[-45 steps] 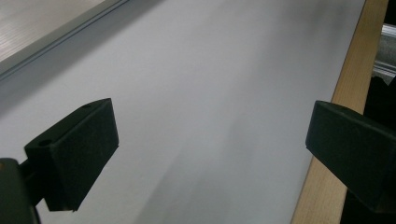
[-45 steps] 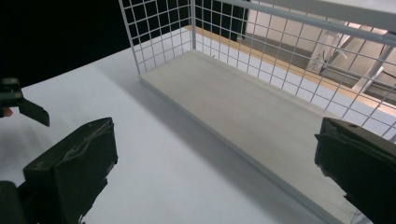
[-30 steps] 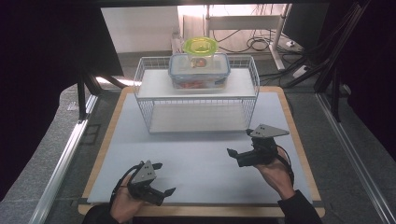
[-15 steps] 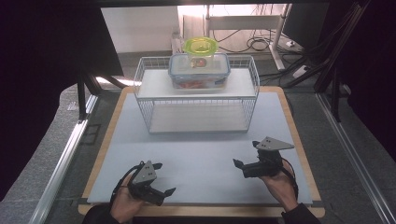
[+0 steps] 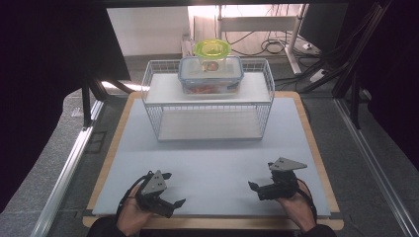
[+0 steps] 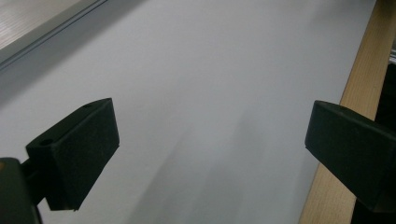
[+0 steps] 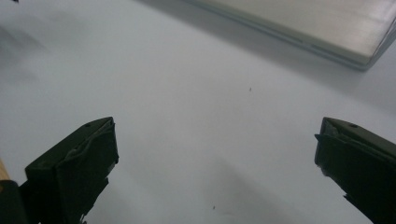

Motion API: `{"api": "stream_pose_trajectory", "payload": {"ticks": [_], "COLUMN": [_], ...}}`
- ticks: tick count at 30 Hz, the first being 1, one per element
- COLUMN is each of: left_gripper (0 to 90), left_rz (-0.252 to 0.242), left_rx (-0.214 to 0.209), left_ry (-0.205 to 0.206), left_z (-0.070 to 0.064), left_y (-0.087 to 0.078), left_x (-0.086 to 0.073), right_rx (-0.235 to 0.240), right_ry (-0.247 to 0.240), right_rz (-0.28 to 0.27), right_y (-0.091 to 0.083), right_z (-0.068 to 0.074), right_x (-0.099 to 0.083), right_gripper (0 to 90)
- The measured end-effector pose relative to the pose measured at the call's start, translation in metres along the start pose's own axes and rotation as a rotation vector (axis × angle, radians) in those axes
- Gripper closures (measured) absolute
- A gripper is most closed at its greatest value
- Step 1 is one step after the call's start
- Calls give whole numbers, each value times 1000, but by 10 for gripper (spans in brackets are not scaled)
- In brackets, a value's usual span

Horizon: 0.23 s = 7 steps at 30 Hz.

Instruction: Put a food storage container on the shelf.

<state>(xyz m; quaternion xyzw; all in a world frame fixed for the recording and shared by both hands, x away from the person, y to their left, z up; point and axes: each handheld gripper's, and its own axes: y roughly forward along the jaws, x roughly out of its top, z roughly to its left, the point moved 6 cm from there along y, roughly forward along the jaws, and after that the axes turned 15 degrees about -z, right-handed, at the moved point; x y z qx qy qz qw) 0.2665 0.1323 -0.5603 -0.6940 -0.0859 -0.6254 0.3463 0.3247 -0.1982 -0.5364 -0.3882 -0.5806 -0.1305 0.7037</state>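
Two hand-held black two-jaw grippers rest low over the near edge of the pale grey table mat (image 5: pixel 212 163), and both stand with jaws spread wide and nothing between them, as each gripper view confirms: bare mat fills the gap between the pads. The left gripper (image 5: pixel 170 197) sits at the near left corner with its jaws pointing toward the right and slightly toward the person; the right gripper (image 5: pixel 256 190) sits at the near right with its jaws pointing toward the left. Neither gripper touches any object. The nearest work items lie straight ahead, well apart from both grippers, at the far side of the mat: a white wire basket rack (image 5: pixel 207 111) carrying a flat white shelf, on which stands a clear rectangular plastic food container with a blue-rimmed clip lid (image 5: pixel 211 74). A smaller round container with a yellow-green lid (image 5: pixel 212 49) appears to stand on top of it, though it may stand just behind. The rectangular container's long axis runs left to right across the table, parallel to the near edge, and it sits close to the centre line, marginally nearer the right gripper. Judged from this layout, either gripper must travel forward and upward and turn its jaws away from the person before any grasp across the container's short side.
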Motion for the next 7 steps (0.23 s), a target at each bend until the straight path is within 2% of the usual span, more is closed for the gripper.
{"api": "stream_pose_trajectory", "payload": {"ticks": [3, 7], "left_gripper": [29, 28], "left_rz": [3, 1], "left_rx": [1, 5], "left_ry": [-1, 0], "left_z": [0, 1], "left_y": [0, 0], "left_x": [0, 0], "right_rx": [-2, -15], "right_ry": [3, 1], "right_rz": [26, 34], "right_y": [0, 0], "right_z": [-1, -3], "right_x": [-5, -6], "right_gripper": [0, 0]}}
